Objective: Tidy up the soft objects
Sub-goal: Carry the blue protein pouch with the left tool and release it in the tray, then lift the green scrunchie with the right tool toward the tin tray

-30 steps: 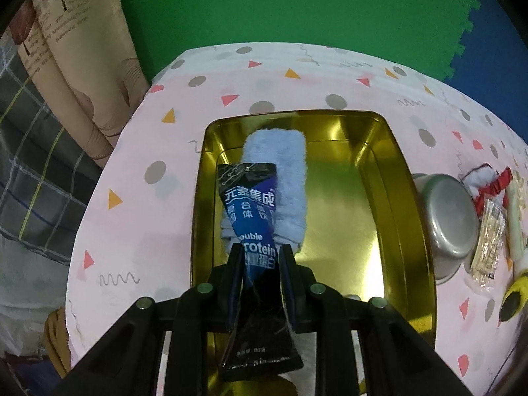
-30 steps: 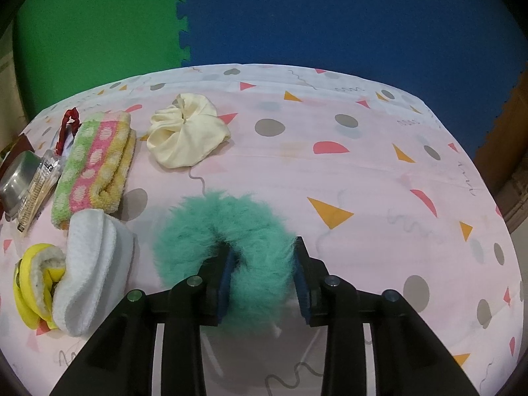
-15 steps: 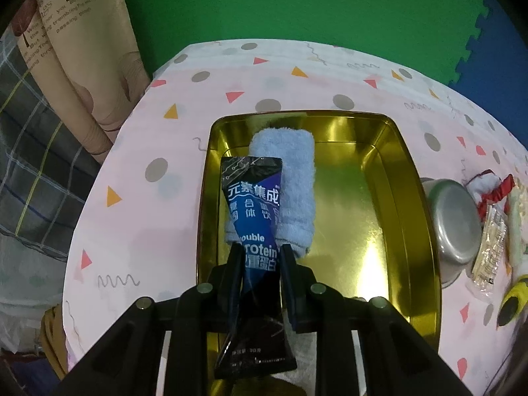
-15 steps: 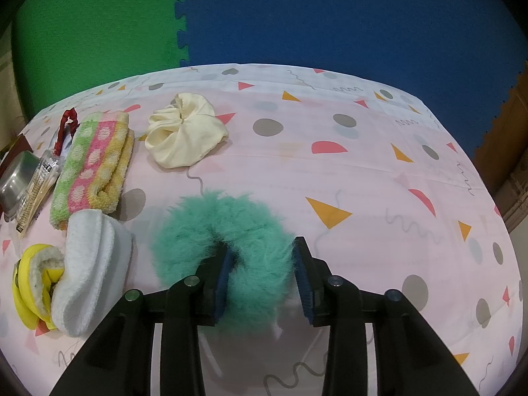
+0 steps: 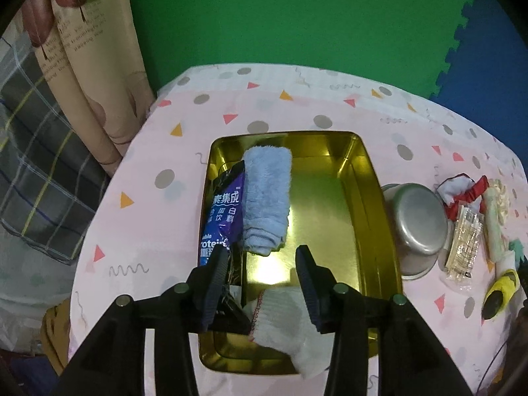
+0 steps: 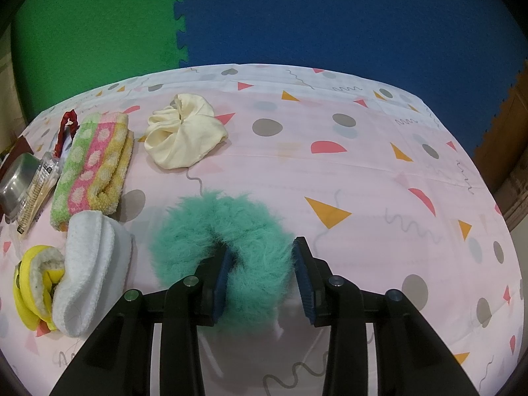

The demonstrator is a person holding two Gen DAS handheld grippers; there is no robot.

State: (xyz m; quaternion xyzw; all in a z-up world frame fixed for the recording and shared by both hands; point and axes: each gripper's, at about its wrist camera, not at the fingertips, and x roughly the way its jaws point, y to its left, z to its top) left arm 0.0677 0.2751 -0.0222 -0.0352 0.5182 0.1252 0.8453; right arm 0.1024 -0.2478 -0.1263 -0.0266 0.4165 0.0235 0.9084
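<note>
A gold tray (image 5: 363, 178) holds a rolled light-blue towel (image 5: 267, 198), a dark blue protein sachet (image 5: 222, 211) along its left wall, and a white cloth (image 5: 283, 316) at the near end. My left gripper (image 5: 262, 283) is open and empty above the tray's near end. My right gripper (image 6: 262, 275) has its jaws around a fluffy teal scrunchie (image 6: 217, 231) that lies on the table. A cream scrunchie (image 6: 184, 133), a striped dotted towel (image 6: 92, 165), a white rolled cloth (image 6: 89, 264) and a yellow fleece item (image 6: 33, 283) lie to the left.
A steel bowl (image 5: 417, 224), a packet of sticks (image 5: 462, 241) and a red-and-white cloth (image 5: 462, 188) lie right of the tray. The patterned pink tablecloth (image 6: 363, 181) ends at a green and blue foam wall. A curtain hangs at the left.
My left gripper has opened and let go of the protein sachet, which now lies in the tray left of the blue towel. The right gripper has barely moved.
</note>
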